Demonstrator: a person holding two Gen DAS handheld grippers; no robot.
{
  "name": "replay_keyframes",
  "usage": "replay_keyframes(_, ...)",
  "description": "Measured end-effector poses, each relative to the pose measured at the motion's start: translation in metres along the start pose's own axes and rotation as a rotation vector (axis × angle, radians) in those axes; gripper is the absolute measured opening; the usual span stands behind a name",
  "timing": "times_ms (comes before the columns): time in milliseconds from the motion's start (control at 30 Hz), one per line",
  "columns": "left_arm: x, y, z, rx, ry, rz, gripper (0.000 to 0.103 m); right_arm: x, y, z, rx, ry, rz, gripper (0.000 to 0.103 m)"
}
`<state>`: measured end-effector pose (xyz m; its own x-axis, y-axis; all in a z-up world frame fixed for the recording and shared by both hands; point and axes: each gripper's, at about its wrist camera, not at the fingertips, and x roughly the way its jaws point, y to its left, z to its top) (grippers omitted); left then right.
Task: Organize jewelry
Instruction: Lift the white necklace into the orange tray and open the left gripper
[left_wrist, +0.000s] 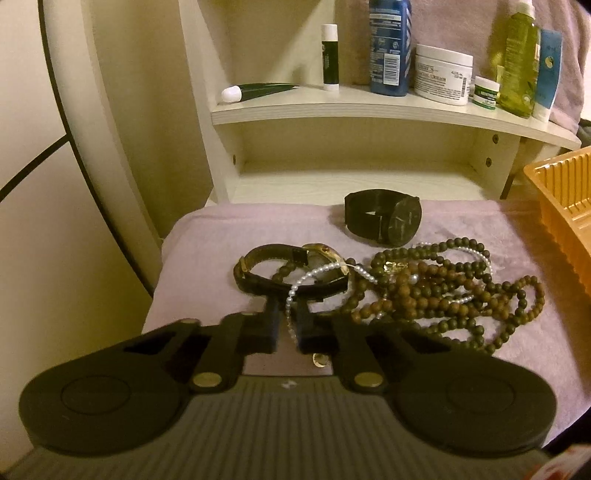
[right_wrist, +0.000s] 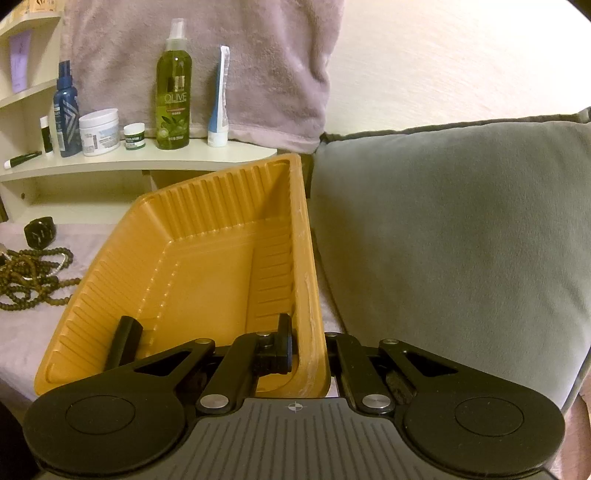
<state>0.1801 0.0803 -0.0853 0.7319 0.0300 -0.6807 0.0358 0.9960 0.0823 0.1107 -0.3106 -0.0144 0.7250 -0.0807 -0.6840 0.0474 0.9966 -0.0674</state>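
Note:
On a lilac towel (left_wrist: 207, 236) lies a heap of jewelry: a gold watch with a black strap (left_wrist: 291, 269), a pearl strand (left_wrist: 314, 275), brown and green bead necklaces (left_wrist: 443, 295), and a black watch (left_wrist: 384, 218) farther back. My left gripper (left_wrist: 287, 314) is shut on the pearl strand, which runs between its fingers beside the black strap. My right gripper (right_wrist: 306, 339) is shut on the right wall of an orange ribbed tray (right_wrist: 207, 258), one finger inside, one outside, and holds the tray tilted. The tray's edge also shows in the left wrist view (left_wrist: 561, 206).
A white shelf (left_wrist: 369, 110) behind the towel holds bottles, jars and tubes. A grey cushion (right_wrist: 461, 240) sits right of the tray. The bead pile (right_wrist: 29, 273) lies left of the tray. A mirror edge curves along the left.

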Motion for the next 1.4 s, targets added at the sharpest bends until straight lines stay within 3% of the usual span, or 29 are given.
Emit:
replay_keyframes(267,-0.027,-0.006,0.013,0.035,-0.065,-0.012,0.002,-0.002,0.0,0.0,0.001,-0.006,0.003,0.004)
replay_keyframes(867,-0.105,-0.033,0.106,0.205,-0.304,-0.104,0.002,-0.011,0.001,-0.001,0.015,-0.038,0.017,0.004)
replay_keyframes(1200,-0.145,-0.051,0.148,0.251,-0.419,-0.138,0.002,-0.014,0.003,-0.001,0.02,-0.053,0.022,0.004)
replay_keyframes(1400,-0.158,-0.068,0.159,0.271,-0.438,-0.202,0.002,-0.016,0.003,0.0,0.028,-0.059,0.026,0.004)
